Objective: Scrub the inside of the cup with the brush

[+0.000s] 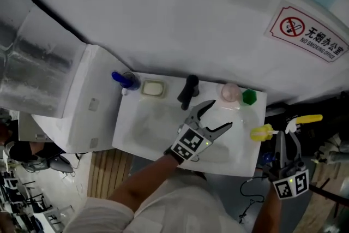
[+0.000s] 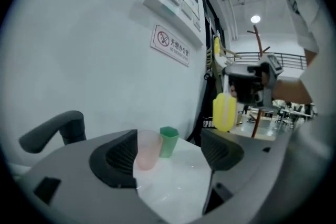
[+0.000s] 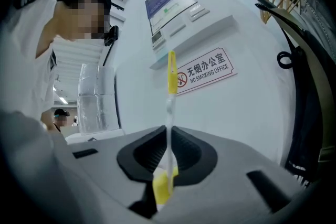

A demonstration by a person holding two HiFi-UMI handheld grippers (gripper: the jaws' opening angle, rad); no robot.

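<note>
Two cups stand side by side at the upper right corner of the washbasin (image 1: pixel 131 133), on its rear ledge by the wall. The pink cup (image 1: pixel 230 93) is round, translucent and smooth. The green cup (image 1: pixel 249 96) is opaque and faceted, with a hexagonal rim, and stands nearest the basin's right edge. In the left gripper view the pink cup (image 2: pixel 147 149) partly overlaps the green cup (image 2: pixel 168 141), so whether they touch cannot be told.

There is one brush (image 1: pixel 262 132), with a soft yellow head, a thin pale stem and a yellow handle end. It lies level beyond the basin's right edge, apart from both cups. The right gripper (image 1: pixel 287 133) has its jaws clamped on the stem. In its own view the right gripper (image 3: pixel 168 152) shows ribbed black pads pressed on the brush (image 3: pixel 171 73).

The left gripper (image 1: pixel 221 113) hangs over the smooth white bowl, centre frame, with jaws wide apart and nothing in them. In its own view the left gripper (image 2: pixel 173 162) frames the cups beyond its jaws, untouched.

Along the ledge leftward are one matte black tap (image 1: pixel 188 90), one pale soap dish (image 1: pixel 153 88) and one blue object (image 1: pixel 124 80) too small to identify. One no-smoking sign (image 1: pixel 308 34) is fixed to the white wall at upper right.
</note>
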